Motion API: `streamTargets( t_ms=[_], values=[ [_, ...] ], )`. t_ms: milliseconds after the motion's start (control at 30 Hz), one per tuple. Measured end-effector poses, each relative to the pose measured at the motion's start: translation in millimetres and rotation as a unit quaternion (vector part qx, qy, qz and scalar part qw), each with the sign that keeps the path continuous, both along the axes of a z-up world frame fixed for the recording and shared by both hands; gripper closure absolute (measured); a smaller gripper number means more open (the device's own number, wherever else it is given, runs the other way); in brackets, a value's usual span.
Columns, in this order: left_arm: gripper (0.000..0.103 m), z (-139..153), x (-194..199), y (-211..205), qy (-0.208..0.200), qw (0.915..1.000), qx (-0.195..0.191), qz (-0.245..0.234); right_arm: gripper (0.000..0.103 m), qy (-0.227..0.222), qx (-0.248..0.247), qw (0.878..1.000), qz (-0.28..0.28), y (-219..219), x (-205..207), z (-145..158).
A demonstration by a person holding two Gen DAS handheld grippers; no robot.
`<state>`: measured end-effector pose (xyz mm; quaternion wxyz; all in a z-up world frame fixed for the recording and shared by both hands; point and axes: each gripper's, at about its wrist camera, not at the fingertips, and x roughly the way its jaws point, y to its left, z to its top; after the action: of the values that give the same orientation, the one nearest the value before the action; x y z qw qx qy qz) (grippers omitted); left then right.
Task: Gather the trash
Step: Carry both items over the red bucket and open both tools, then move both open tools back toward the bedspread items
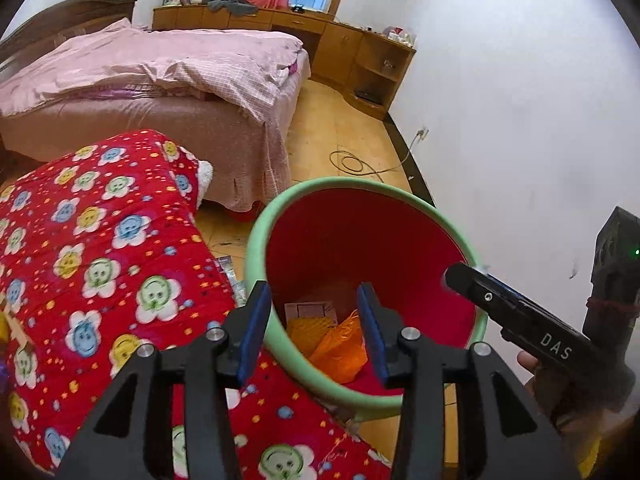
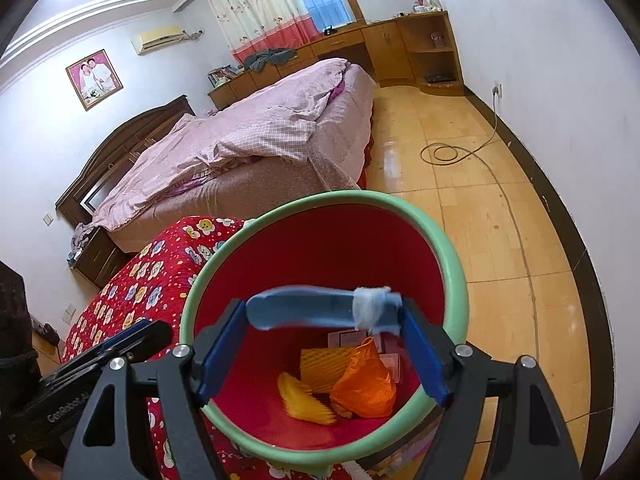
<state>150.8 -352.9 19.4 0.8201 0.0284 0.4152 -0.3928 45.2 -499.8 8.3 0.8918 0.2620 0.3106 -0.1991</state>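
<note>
The right tongs [image 2: 324, 344] are spread wide above the red bin [image 2: 456, 280] with its green rim, and a pale blue strip [image 2: 308, 312] with a white wad at one end spans the gap between their blue pads, blurred. The left tongs [image 1: 314, 332] are also parted and carry nothing, poised over the near rim of the same bin, beside the red patterned quilt [image 1: 104, 264]. On the bin floor lie an orange net bag [image 2: 366, 386], yellow foam netting [image 2: 304, 402] and a printed card [image 1: 310, 310].

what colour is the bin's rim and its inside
The bin has a pale green rim and a red inside, clearest in the right wrist view.
</note>
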Motion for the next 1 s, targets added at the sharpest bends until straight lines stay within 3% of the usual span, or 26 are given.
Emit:
streamTargets(
  t_ms=[100,500,1000],
  values=[
    [0.059,6,-2,13,-0.002,0.9999,-0.005,0.010,0.015,-0.005,-0.003,1.000,-0.001,6,-3,3],
    [0.059,22,-8,72,-0.019,0.9987,-0.013,0.045,0.015,-0.031,-0.006,1.000,-0.005,31,-23,21],
    [0.058,29,-4,176,-0.032,0.9916,0.001,0.125,0.015,-0.043,0.000,0.999,0.023,90,-27,32]
  ],
)
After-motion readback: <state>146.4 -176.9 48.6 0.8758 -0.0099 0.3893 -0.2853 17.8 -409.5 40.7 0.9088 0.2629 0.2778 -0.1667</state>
